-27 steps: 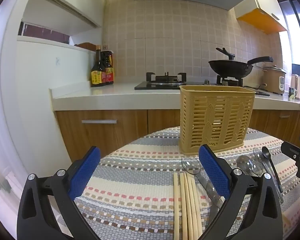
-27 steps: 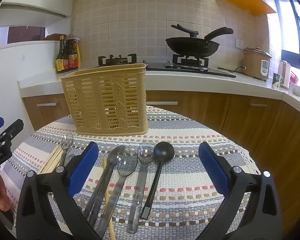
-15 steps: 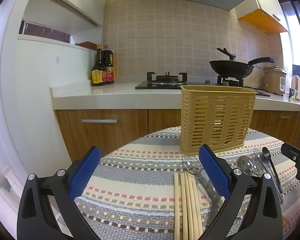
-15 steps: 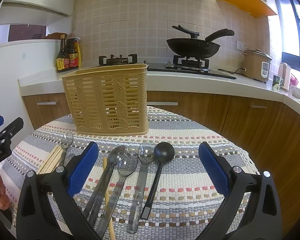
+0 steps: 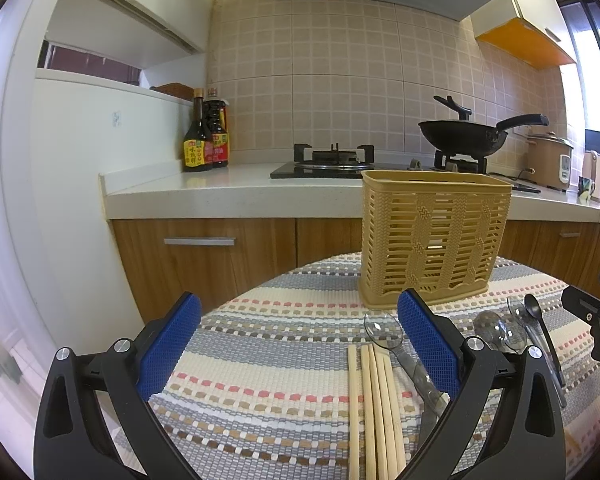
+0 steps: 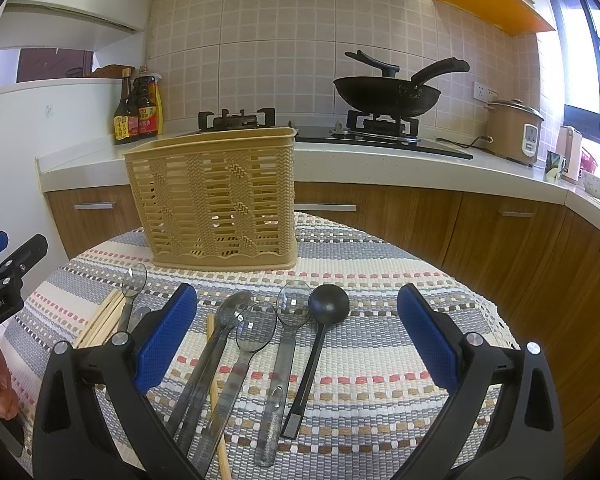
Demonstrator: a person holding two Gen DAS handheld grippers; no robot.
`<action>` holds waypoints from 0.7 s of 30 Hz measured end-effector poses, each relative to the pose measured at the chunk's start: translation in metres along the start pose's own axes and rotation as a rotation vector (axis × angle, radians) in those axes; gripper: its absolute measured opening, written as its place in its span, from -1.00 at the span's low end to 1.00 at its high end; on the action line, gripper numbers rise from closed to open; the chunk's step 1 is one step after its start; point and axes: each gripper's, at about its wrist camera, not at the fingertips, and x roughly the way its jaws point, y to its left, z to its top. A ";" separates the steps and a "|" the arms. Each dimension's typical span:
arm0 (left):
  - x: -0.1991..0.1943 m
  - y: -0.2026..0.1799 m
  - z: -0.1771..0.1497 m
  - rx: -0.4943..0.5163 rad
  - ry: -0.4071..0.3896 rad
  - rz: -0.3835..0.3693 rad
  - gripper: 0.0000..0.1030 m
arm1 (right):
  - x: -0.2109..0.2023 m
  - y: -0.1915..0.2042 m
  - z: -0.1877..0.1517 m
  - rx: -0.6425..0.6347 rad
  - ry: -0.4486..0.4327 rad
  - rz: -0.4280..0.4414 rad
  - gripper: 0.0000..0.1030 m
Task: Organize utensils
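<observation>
Utensils: clear plastic spoons (image 6: 256,326) | bamboo chopsticks (image 5: 374,408) | woven-pattern slotted basket (image 6: 216,200)

Basket (image 6: 220,200), utensils (image 6: 284,336) on striped tablecloth (image 6: 380,280)

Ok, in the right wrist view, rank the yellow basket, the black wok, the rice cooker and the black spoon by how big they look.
1. yellow basket, by far the largest.
2. black wok.
3. black spoon and rice cooker look about alike; the spoon lies much nearer the camera, so I won't rank them.
</observation>
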 end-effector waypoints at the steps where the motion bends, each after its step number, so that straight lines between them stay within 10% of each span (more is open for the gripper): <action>1: 0.000 0.000 0.000 0.000 0.000 0.000 0.85 | 0.000 0.000 0.000 -0.001 0.000 0.000 0.85; 21: 0.008 0.006 0.001 -0.046 0.065 -0.060 0.85 | 0.000 -0.002 -0.001 0.003 0.004 -0.029 0.85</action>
